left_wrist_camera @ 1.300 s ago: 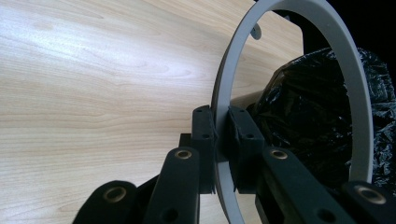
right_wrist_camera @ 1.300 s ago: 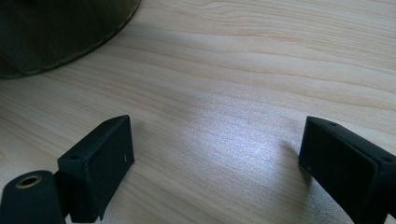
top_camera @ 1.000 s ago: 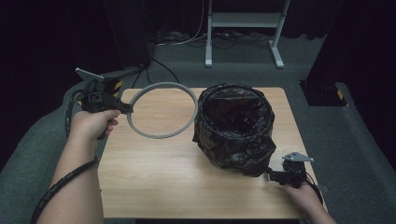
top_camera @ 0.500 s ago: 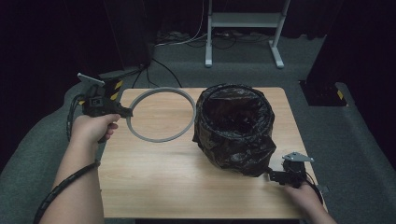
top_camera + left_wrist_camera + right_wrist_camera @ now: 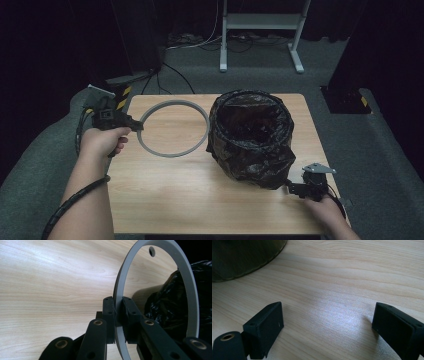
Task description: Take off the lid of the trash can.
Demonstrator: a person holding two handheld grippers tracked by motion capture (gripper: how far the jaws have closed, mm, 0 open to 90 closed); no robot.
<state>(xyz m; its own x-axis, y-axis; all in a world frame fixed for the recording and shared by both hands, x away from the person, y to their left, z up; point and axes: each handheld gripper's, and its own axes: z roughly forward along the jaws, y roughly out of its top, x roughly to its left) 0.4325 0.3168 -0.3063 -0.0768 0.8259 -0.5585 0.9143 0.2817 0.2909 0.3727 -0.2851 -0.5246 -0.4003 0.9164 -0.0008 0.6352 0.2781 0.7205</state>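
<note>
A grey flat ring (image 5: 172, 128) hangs low over the left half of the wooden table (image 5: 165, 195), close to its surface. My left gripper (image 5: 136, 126) is shut on the ring's left edge; in the left gripper view its pads (image 5: 110, 315) clamp the ring (image 5: 186, 285) edge-on. To the right stands a bin lined with a black plastic bag (image 5: 251, 137), its mouth open upward. My right gripper (image 5: 295, 189) rests near the table's front right corner, just right of the bin's base. In the right gripper view its jaws stand wide apart over bare wood, nothing between them (image 5: 327, 322).
The bin's rounded base (image 5: 244, 257) shows at the top left of the right gripper view. Beyond the table lie a grey carpet, cables and a white stand's legs (image 5: 260, 30). A dark cabinet (image 5: 135, 35) stands behind the table's left corner.
The left hand has lowered the ring toward the table and drawn it slightly nearer. The right gripper has stayed where it was.
</note>
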